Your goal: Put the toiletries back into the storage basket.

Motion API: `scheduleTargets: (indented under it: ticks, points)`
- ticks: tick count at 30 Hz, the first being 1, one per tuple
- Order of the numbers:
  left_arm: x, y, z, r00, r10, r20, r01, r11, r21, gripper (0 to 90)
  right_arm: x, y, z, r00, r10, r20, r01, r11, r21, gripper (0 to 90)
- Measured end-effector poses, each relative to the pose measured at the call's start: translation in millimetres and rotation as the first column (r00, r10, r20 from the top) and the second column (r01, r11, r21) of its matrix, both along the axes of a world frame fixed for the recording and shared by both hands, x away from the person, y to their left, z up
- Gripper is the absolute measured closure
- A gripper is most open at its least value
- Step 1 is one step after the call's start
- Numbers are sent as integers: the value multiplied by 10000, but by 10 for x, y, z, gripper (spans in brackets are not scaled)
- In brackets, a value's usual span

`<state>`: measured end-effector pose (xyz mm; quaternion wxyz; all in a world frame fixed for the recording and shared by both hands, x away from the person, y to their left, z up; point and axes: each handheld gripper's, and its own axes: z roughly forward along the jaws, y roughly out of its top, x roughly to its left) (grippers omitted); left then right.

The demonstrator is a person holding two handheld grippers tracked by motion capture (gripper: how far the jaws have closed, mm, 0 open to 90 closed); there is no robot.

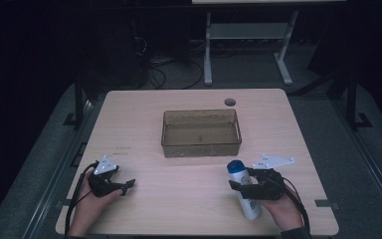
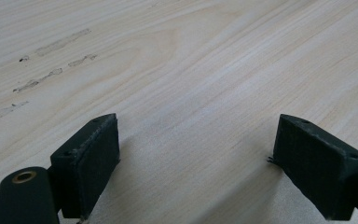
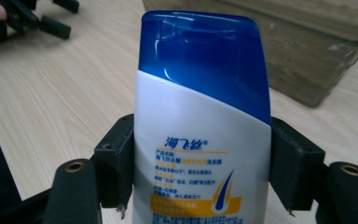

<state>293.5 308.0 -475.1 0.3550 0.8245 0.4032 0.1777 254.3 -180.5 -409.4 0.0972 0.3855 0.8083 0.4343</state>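
A white shampoo bottle (image 3: pixel 200 140) with a blue cap is held in my right gripper (image 3: pixel 200 163), whose black pads press on both of its sides. In the high view the bottle (image 1: pixel 243 191) lies slanted near the table's front right, cap pointing toward the bin, with the right gripper (image 1: pixel 248 189) shut on it. My left gripper (image 1: pixel 127 185) rests at the front left, jaws apart. In the left gripper view its pads (image 2: pixel 91 158) stand wide with bare wood between them (image 2: pixel 196 158).
A clear brownish plastic bin (image 1: pixel 201 147) stands in the middle of the wooden table (image 1: pixel 189 204); its wall (image 3: pixel 307 60) is close behind the bottle. A round cable hole (image 1: pixel 230 102) sits at the far edge. A desk frame (image 1: pixel 248 35) stands beyond.
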Motion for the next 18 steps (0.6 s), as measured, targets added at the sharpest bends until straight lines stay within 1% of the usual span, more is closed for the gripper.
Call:
scheduleTargets:
  ticks: [5,11,18]
  points:
    - [0,0,0,10000,-1,0,1,10000,0,131,-44,-99,33,9993,-129,363,111,9988,478,336]
    - [0,0,0,10000,0,-5,0,10000,3,131,-103,-194,54,9974,-334,633,286,9967,757,337]
    - [0,0,0,10000,-3,-3,3,10000,4,131,-137,-329,63,9929,-719,950,583,9887,1384,336]
